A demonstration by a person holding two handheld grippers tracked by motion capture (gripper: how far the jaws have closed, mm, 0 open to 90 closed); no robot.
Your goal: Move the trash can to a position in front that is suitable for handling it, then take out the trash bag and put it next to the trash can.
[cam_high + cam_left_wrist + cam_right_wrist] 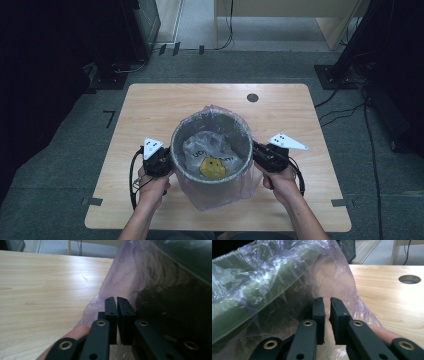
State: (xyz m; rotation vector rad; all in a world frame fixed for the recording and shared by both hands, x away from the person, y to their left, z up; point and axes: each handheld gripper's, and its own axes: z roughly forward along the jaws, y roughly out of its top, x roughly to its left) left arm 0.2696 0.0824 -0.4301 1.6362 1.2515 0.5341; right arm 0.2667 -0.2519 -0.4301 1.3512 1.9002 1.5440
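left claw (116,299) and right claw (327,300) each pinched on thin purple bag (220,192) draped over dark bin (212,175), either side, on wooden desk (150,107)

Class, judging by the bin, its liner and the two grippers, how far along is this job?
Done: the purple bag lines the bin, its edge folded over the rim; a yellow item lies inside. In hand: the left gripper and right gripper look shut on the film at opposite sides. Left, probably: lifting the bag free, or seating it.
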